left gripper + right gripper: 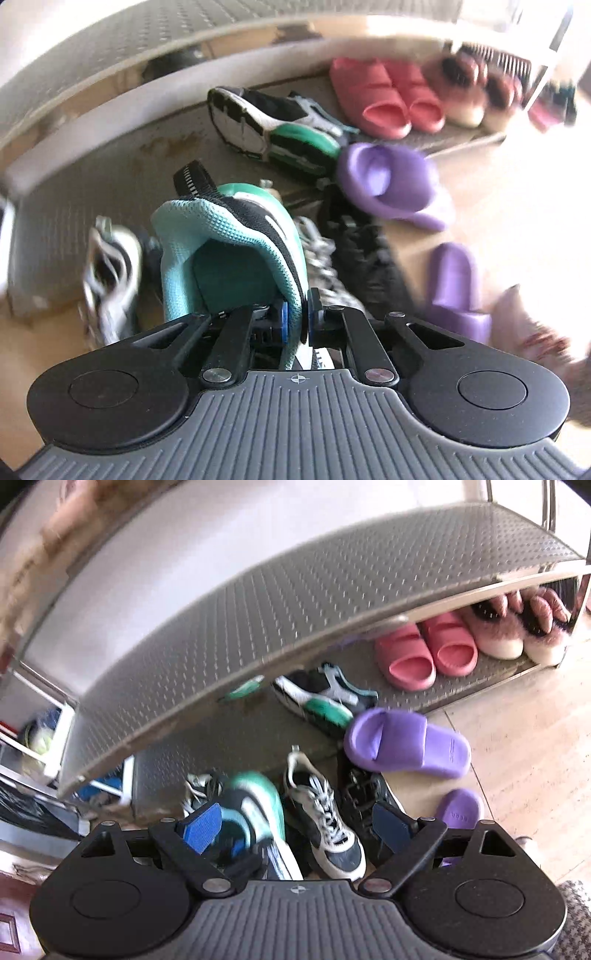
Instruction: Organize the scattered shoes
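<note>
1. Left gripper (295, 319) is clamped tight on the mint-green mesh sneaker's (236, 236) collar, dead centre.
2. Right gripper (295, 827) gapes wide, empty.
3. Matching sneaker (273, 125) lies at twelve o'clock on the perforated metal shelf (110, 192).

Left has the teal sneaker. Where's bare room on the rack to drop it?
Top shelf is bare as far as seen. Bottom shelf is free left of the tipped green-soled sneaker. Right end is packed: pink slides, fuzzy slippers. The front edge is cluttered with loose shoes.
</note>
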The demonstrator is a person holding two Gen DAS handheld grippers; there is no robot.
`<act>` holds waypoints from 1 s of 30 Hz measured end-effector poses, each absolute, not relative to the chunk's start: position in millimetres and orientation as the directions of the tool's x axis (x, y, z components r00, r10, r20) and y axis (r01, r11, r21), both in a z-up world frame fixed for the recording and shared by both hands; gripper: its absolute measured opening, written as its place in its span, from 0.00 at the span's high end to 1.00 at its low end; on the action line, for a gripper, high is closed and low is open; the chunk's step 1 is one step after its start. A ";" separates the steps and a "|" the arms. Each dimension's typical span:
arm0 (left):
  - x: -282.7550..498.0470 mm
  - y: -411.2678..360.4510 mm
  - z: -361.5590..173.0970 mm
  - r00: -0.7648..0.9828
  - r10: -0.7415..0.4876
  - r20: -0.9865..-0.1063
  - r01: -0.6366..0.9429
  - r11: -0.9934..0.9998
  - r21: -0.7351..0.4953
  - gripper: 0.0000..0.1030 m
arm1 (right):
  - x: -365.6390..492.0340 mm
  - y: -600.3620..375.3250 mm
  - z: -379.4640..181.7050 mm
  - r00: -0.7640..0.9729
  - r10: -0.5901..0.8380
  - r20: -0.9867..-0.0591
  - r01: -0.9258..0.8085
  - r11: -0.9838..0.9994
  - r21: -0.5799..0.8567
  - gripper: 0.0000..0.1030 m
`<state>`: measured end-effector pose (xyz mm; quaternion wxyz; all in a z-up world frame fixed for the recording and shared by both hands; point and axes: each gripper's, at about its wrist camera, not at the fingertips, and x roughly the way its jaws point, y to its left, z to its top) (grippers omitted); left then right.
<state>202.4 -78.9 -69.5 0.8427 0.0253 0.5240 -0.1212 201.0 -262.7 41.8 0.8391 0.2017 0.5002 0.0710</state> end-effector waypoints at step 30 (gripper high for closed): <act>94.2 -113.7 -60.5 0.144 -0.053 -0.988 0.347 0.938 0.000 0.25 | 138.6 -316.4 -90.0 0.208 0.165 -0.964 0.043 0.983 0.177 0.25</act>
